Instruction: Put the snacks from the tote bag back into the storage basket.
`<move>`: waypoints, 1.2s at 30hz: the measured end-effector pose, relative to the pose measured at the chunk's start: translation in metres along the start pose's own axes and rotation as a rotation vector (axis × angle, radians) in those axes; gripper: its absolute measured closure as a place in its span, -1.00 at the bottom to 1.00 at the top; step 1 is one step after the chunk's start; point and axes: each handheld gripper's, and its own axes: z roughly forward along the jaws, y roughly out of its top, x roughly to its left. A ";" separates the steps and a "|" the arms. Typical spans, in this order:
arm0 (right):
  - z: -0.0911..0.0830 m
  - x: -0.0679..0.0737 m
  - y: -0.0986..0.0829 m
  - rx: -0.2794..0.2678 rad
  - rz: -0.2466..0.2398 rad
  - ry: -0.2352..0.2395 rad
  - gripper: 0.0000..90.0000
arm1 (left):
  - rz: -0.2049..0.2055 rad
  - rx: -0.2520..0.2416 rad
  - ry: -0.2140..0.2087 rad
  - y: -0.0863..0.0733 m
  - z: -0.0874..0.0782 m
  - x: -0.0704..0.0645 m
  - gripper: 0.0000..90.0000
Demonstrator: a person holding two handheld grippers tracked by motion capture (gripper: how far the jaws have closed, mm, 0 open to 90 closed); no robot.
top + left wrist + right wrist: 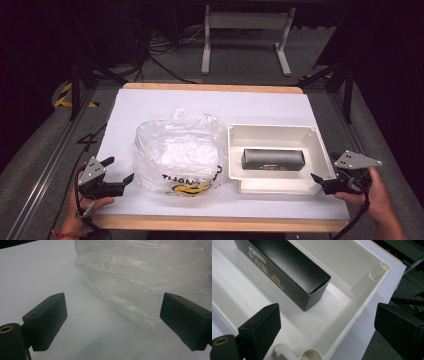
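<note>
White paper covers the table (150,105). From above, a crinkly clear plastic bag (177,152) sits in the middle, with black and yellow print near its front. Just beside it is a white tray (272,131), and a long black box (273,159) lies flat inside. The right gripper view shows gold writing on the box's side and a loose flap at its end. The left gripper (117,175) waits near the bag, jaws spread wide, holding nothing. The right gripper (320,182) sits at the tray's front corner, spread wide too.
</note>
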 end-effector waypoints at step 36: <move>0.011 0.023 -0.063 -0.193 0.135 -0.042 -0.90 | -0.005 -0.001 -0.002 0.000 0.000 0.001 -0.82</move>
